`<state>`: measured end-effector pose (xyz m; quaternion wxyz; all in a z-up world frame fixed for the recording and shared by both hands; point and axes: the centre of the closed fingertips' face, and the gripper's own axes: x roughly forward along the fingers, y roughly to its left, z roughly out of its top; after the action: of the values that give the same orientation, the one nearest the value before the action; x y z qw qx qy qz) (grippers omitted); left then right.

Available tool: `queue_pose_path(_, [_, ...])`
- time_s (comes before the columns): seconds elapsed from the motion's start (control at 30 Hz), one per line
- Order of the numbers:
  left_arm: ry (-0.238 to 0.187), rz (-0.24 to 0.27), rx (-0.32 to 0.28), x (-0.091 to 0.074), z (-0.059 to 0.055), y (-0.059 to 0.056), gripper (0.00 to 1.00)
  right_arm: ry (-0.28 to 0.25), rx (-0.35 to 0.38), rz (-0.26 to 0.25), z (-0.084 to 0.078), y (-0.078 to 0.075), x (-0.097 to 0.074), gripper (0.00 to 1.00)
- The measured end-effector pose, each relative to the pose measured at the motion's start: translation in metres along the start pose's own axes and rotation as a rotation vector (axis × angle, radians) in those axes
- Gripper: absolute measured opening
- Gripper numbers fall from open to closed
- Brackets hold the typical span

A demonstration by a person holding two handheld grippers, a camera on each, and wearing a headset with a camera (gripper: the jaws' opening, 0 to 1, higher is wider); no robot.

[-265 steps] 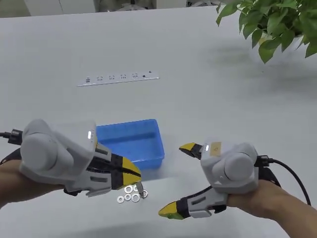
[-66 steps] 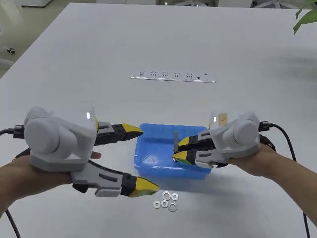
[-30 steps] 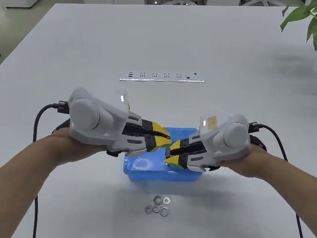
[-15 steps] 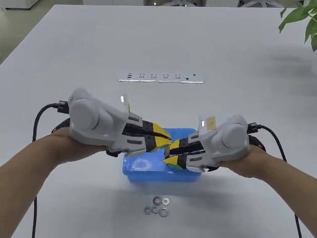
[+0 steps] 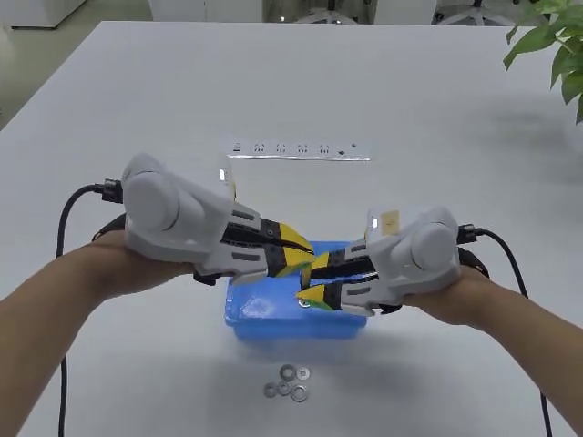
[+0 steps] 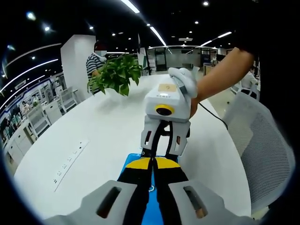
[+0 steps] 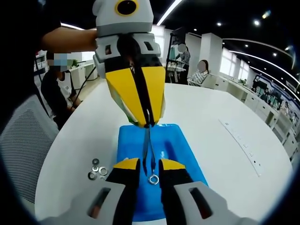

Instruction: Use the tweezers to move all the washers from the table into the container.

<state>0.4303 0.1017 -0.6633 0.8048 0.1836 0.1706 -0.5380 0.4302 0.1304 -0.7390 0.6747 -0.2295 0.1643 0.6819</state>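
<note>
Thin metal tweezers point(image 7: 149, 150) run between the two grippers above the blue container point(image 5: 273, 323). My left gripper point(image 5: 293, 253) is shut on their far end point(image 7: 147, 123). My right gripper point(image 5: 312, 278) is shut on their near part, its yellow jaws point(image 7: 150, 165) close on either side. One washer point(image 7: 153, 179) sits at the tweezers' end between the right jaws; whether it is held or lying in the container I cannot tell. Several washers point(image 5: 287, 384) lie in a small cluster on the table in front of the container, also seen left of it point(image 7: 96, 169).
A white power strip point(image 5: 299, 149) lies flat on the table beyond the container. A potted plant point(image 5: 551, 45) stands at the far right corner. Mesh chairs point(image 6: 262, 140) stand at the table's edge, and people are in the background.
About two seconds ago my left gripper was open, left of the container; it has since come over the container and shut on the tweezers held by my right gripper. Over the last second both grippers stay still.
</note>
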Motion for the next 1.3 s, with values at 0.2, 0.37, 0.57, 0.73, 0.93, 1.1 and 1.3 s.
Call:
queue_pose_path(0.2, [-0.006, 0.007, 0.01, -0.004, 0.009, -0.003, 0.05, 0.002, -0.002, -0.009, 0.006, 0.002, -0.008, 0.23])
queue_pose_path(0.37, [-0.009, 0.006, 0.015, -0.008, 0.016, -0.007, 0.05, -0.004, 0.008, -0.018, 0.012, 0.005, -0.017, 0.29])
queue_pose_path(0.57, [-0.012, 0.007, 0.017, -0.013, 0.021, -0.013, 0.05, 0.006, 0.017, -0.035, 0.013, 0.01, -0.027, 0.35])
queue_pose_path(0.73, [-0.019, 0.008, 0.017, -0.018, 0.026, -0.018, 0.05, 0.02, 0.02, -0.045, 0.013, 0.016, -0.036, 0.39])
queue_pose_path(0.93, [-0.022, -0.003, 0.009, -0.023, 0.031, -0.027, 0.05, 0.024, 0.033, -0.06, 0.014, 0.023, -0.043, 0.45])
queue_pose_path(1.1, [-0.021, -0.012, 0.013, -0.025, 0.033, -0.034, 0.05, 0.037, 0.044, -0.074, 0.011, 0.028, -0.05, 0.5])
queue_pose_path(1.3, [-0.022, -0.022, 0.016, -0.026, 0.033, -0.044, 0.05, 0.051, 0.065, -0.093, 0.003, 0.037, -0.06, 0.56])
